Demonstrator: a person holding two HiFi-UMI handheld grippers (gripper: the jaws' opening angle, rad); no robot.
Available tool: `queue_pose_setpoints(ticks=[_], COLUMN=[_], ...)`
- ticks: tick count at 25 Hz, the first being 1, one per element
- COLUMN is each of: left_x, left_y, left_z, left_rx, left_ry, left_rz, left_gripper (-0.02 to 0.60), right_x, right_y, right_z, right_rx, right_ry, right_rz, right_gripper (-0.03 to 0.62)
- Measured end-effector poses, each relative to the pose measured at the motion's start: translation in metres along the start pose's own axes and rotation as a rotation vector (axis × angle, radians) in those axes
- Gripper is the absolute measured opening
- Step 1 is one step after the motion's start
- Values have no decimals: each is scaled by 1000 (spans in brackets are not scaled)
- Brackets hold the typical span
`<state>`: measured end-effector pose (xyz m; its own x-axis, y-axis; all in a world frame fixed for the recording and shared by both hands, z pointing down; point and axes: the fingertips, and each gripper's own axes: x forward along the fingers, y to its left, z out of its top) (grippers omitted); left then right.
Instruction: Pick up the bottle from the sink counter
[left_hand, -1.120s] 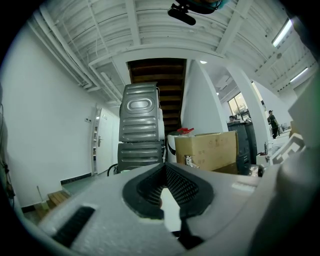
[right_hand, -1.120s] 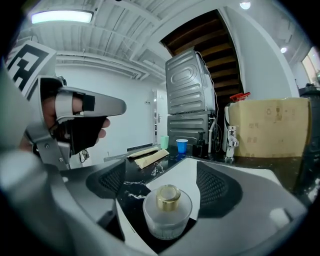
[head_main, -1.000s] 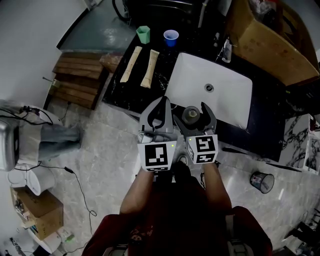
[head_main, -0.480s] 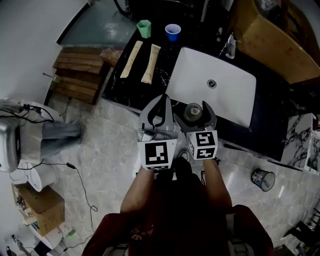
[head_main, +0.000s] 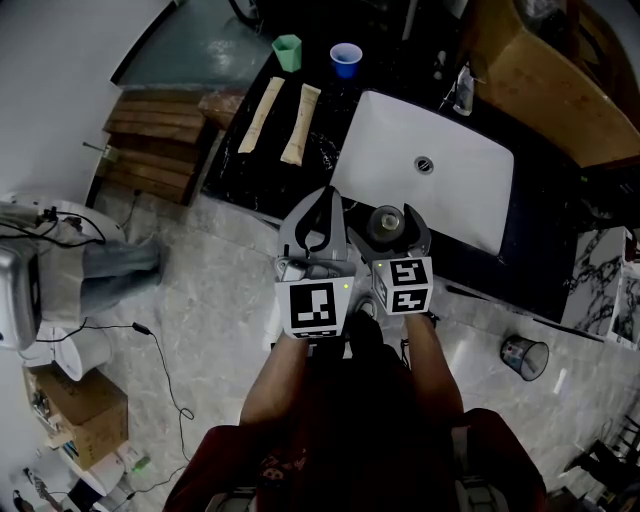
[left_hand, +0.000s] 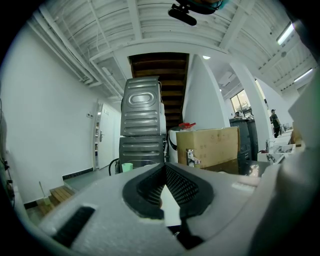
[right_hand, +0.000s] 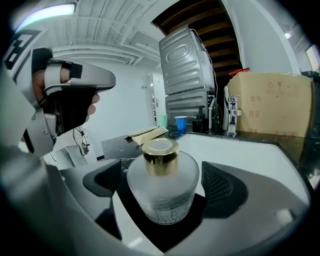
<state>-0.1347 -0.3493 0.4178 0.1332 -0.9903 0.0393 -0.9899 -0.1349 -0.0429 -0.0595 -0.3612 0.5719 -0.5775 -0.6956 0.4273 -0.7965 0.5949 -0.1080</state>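
A frosted glass bottle (right_hand: 163, 195) with a gold cap (right_hand: 161, 150) is seen standing upright on the black marbled counter (head_main: 240, 185), at the counter's front edge and just beside the near-left corner of the white sink (head_main: 455, 195). It is bracketed by the right gripper (right_hand: 159, 172), whose jaws have just been opening and are spread wide; the bottle is set between them, yet the ribbed pads (right_hand: 220, 187) are not pressed against the glass, so nothing is grasped and the bottle's weight is borne by the counter alone. The left gripper (left_hand: 164, 167) is held level just beside the right one, to its left in the head view, over the counter's front edge; its jaws are brought together at the tips, and no object is caught between them (only a pale surface can be glimpsed through the narrow wedge behind the tips). Farther back on the counter, well apart from the bottle, two long tan packets (head_main: 262, 115) are laid side by side, and beyond them a green cup (head_main: 287, 50) and a blue cup (head_main: 346, 58) are set near the back edge. A large cardboard box (head_main: 545, 85) is placed behind the sink's far right corner.
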Motion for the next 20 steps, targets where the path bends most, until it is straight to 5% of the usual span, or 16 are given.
queue_pose_setpoints(ticks=[20], left_x=[1], left_y=[3], left_z=[-6], left_rx=[-11], left_ry=[1], left_rz=[6], left_gripper=[3], right_x=[5], right_y=[-2], right_z=[-9], right_rx=[-38], right_ry=[14], right_rz=[-32], right_gripper=[463])
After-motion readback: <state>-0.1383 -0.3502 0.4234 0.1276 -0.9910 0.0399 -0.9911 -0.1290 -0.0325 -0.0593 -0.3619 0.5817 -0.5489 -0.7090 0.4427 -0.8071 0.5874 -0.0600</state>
